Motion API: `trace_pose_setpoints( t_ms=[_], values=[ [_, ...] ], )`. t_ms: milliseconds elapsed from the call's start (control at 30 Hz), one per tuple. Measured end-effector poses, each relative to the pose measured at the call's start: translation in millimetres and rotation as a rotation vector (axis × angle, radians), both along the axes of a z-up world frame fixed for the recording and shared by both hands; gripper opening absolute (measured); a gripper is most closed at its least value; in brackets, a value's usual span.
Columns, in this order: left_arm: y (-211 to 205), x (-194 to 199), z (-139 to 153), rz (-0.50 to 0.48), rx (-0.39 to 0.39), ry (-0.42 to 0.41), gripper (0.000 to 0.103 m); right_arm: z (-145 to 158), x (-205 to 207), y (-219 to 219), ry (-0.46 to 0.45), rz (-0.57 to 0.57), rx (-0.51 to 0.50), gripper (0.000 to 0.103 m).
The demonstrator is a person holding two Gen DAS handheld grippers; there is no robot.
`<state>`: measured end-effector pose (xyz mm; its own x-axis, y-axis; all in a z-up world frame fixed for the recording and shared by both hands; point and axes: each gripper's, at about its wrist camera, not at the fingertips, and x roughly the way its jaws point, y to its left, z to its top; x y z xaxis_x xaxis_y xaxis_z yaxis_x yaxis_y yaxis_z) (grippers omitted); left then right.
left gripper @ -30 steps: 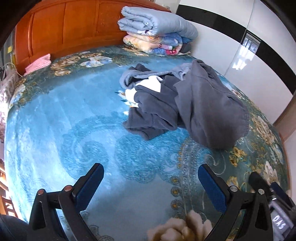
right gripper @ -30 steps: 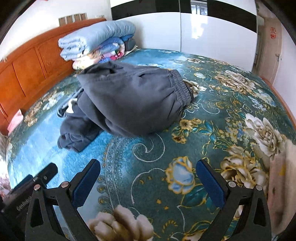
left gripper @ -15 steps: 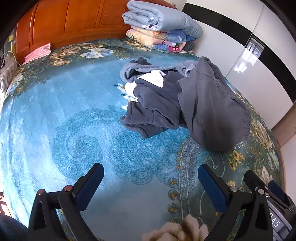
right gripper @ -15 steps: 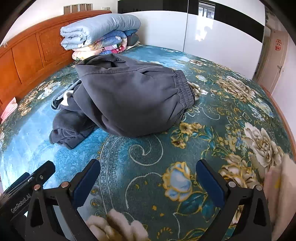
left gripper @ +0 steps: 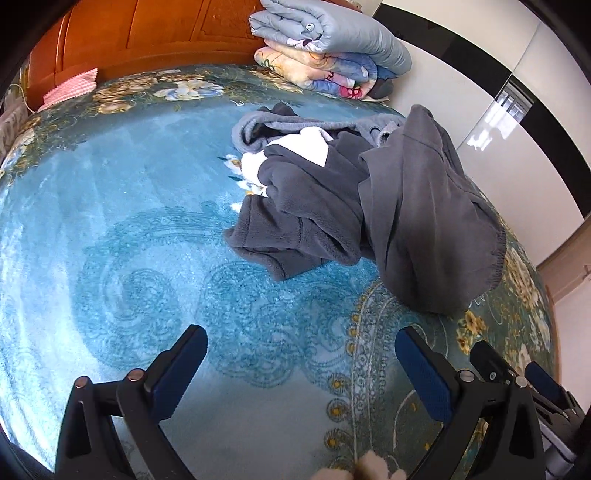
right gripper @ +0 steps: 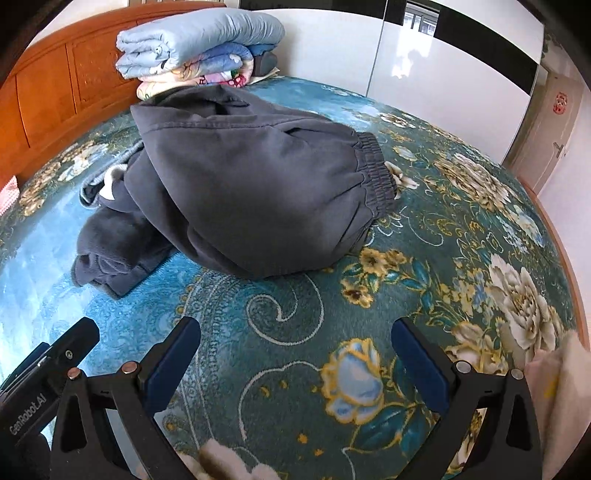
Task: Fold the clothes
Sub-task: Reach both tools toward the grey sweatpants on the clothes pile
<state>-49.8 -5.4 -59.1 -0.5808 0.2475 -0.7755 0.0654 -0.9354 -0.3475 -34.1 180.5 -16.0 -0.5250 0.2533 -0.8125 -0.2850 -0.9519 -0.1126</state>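
A heap of dark grey clothes lies on the bed. On top are grey sweatpants [right gripper: 258, 192] [left gripper: 424, 221] with an elastic waistband [right gripper: 376, 173]. Under them is a fleecy dark grey garment [left gripper: 306, 214] [right gripper: 110, 243] with a white patch [left gripper: 295, 147], and a lighter grey piece [left gripper: 280, 122] behind. My left gripper [left gripper: 301, 365] hangs open above the blue bedspread, short of the heap. My right gripper [right gripper: 295, 354] is also open, short of the sweatpants, holding nothing. The other gripper's tip [right gripper: 55, 358] shows at the lower left of the right wrist view.
The bed has a blue-green floral bedspread [left gripper: 110, 221] [right gripper: 461, 240]. Folded quilts [left gripper: 332, 48] [right gripper: 199, 48] are stacked by the wooden headboard [left gripper: 147, 33]. A pink cloth [left gripper: 70, 88] lies at the head. White wardrobe doors [right gripper: 424, 74] stand behind the bed.
Both grippers have moved forward toward the clothes heap, which looks larger and closer now. Both have stayed open. The clothes have not moved.
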Motion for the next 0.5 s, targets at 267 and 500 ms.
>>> trace_pose_setpoints(
  t_ms=[267, 500],
  values=[
    [3, -16, -15, 0.015, 0.025, -0.031, 0.103, -15, -17, 6, -0.030, -0.008, 0.014, 0.103],
    [11, -25, -25, 0.001, 0.042, -0.047, 0.103, -27, -32, 12, -0.057, -0.015, 0.027, 0.103]
  ],
)
